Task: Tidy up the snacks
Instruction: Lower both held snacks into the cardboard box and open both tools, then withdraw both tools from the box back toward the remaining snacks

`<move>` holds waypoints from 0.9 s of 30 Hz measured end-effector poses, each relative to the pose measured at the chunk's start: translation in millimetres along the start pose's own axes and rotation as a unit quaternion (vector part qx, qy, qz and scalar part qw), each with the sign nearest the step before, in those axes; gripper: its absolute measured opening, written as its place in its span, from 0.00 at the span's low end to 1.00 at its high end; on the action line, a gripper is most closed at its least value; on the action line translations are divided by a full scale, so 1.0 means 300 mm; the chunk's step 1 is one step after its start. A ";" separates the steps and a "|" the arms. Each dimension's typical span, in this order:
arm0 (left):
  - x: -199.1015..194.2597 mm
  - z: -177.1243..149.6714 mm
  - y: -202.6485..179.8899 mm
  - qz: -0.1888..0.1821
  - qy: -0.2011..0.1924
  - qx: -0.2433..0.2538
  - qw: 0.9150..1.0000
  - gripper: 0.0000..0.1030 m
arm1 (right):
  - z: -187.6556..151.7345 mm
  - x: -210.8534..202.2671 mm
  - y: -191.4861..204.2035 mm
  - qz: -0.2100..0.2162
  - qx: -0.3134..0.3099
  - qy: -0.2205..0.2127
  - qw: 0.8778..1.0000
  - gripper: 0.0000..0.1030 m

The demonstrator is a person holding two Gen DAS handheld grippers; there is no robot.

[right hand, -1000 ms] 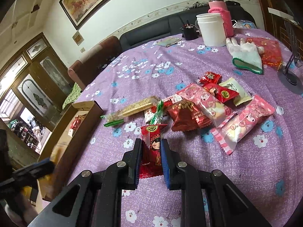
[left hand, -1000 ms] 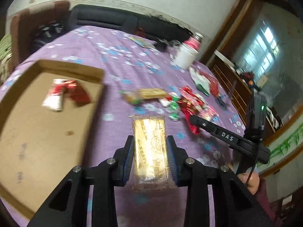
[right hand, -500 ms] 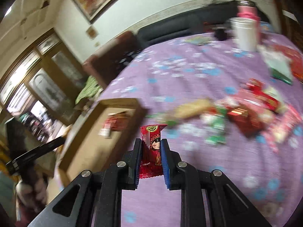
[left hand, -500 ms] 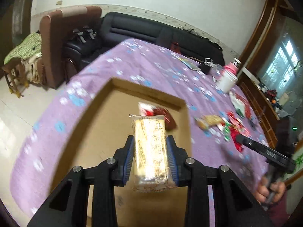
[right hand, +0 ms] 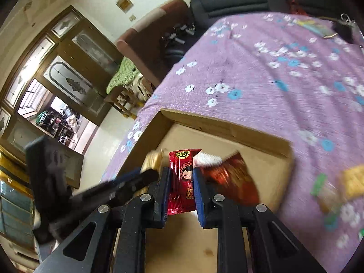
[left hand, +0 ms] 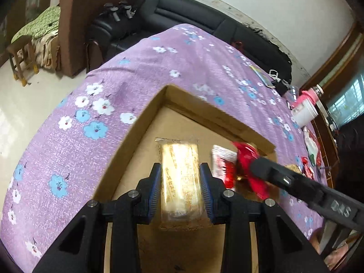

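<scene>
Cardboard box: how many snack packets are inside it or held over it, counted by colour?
Pale yellow packet: 1, in the left hand-held gripper
Bright red packet: 1, in the right hand-held gripper
Red-and-white packet: 1, lying in the cardboard box
Dark red packet: 1, lying in the box
Total: 4

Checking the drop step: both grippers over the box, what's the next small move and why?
Probably open the left gripper to drop the yellow cracker pack: it is over bare floor of the cardboard box. The right gripper, holding the red candy packet, would follow.
</scene>
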State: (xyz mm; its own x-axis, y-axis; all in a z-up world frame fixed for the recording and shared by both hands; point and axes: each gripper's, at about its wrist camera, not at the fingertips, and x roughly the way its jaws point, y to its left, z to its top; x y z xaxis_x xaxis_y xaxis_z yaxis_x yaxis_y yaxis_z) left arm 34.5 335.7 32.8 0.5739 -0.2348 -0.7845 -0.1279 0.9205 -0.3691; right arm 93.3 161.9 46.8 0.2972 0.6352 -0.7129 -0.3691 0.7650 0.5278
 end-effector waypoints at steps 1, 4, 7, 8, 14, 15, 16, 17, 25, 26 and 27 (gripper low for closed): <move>-0.001 0.001 0.011 0.002 -0.002 -0.005 1.000 0.32 | 0.013 0.031 0.005 -0.002 -0.001 0.006 1.000 0.22; -0.022 0.003 0.037 -0.004 -0.006 -0.016 1.000 0.33 | 0.026 0.089 0.016 -0.008 -0.006 0.018 1.000 0.23; -0.062 -0.007 0.048 -0.010 -0.009 -0.021 1.000 0.45 | 0.014 0.077 0.032 -0.017 -0.017 0.006 1.000 0.26; -0.089 -0.019 0.048 -0.013 -0.015 -0.023 1.000 0.45 | 0.005 0.054 0.036 -0.021 -0.021 -0.004 1.000 0.30; -0.226 -0.105 -0.012 -0.030 -0.042 -0.022 0.998 0.55 | -0.063 -0.127 0.027 -0.026 -0.030 -0.059 0.997 0.48; -0.242 -0.118 -0.026 -0.032 -0.045 -0.022 0.998 0.58 | -0.086 -0.170 0.022 -0.028 -0.035 -0.069 0.997 0.49; -0.263 -0.136 -0.047 -0.038 -0.050 -0.019 0.998 0.60 | -0.112 -0.219 0.009 -0.032 -0.040 -0.080 0.996 0.50; -0.288 -0.162 -0.080 -0.047 -0.055 -0.012 0.997 0.64 | -0.135 -0.263 -0.008 -0.038 -0.043 -0.089 0.994 0.52; -0.333 -0.330 -0.277 -0.104 -0.043 0.007 0.994 0.75 | -0.293 -0.644 -0.329 -0.117 0.020 -0.155 0.981 0.58; -0.331 -0.350 -0.295 -0.111 -0.040 0.003 0.993 0.75 | -0.315 -0.689 -0.389 -0.128 0.039 -0.161 0.978 0.58; -0.323 -0.363 -0.318 -0.117 -0.037 -0.001 0.992 0.75 | -0.331 -0.717 -0.428 -0.133 0.053 -0.165 0.976 0.58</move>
State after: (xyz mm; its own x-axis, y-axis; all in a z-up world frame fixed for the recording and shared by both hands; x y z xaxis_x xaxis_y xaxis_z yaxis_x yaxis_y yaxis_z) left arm -97.0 236.6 89.7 0.6458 -0.4181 -0.6388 0.0143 0.8432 -0.5374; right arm -10.6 -83.5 86.6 0.6434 0.3997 -0.6529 -0.1528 0.9028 0.4021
